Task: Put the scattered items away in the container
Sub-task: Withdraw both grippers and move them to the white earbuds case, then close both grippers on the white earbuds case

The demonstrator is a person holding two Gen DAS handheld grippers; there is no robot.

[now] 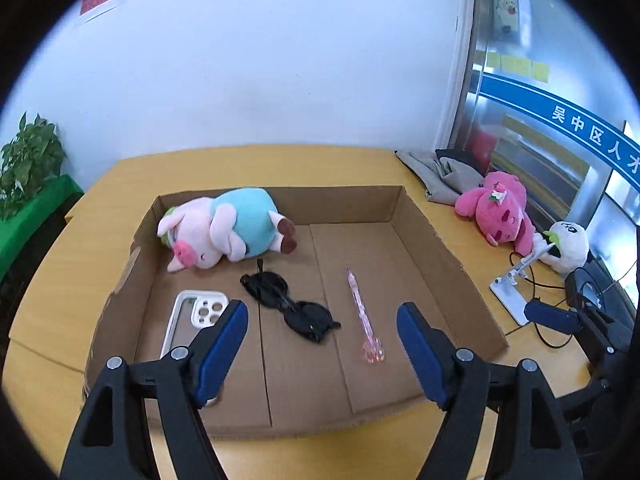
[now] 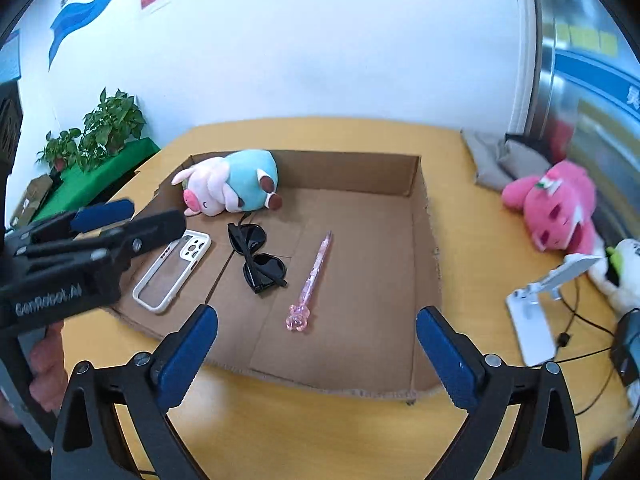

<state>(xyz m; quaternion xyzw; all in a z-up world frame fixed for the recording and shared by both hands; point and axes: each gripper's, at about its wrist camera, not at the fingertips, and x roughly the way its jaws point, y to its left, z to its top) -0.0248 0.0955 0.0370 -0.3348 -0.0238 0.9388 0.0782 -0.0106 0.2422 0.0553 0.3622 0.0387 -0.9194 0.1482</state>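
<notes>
The left gripper point(image 1: 322, 344) is held wide apart above the near edge of the cardboard box point(image 1: 436, 236), with nothing pinched. The right gripper point(image 2: 316, 354) is spread too. Just ahead, inside the box, the phone case point(image 1: 192, 320), sunglasses point(image 1: 288, 306), pink pen point(image 1: 362, 312) and pig toy point(image 1: 224, 228) are laid.

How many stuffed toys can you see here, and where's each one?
3. The pig plush lies in the cardboard box, at its far left corner. The pink plush and the white plush lie on the table, right of the box. Others may be hidden.
</notes>
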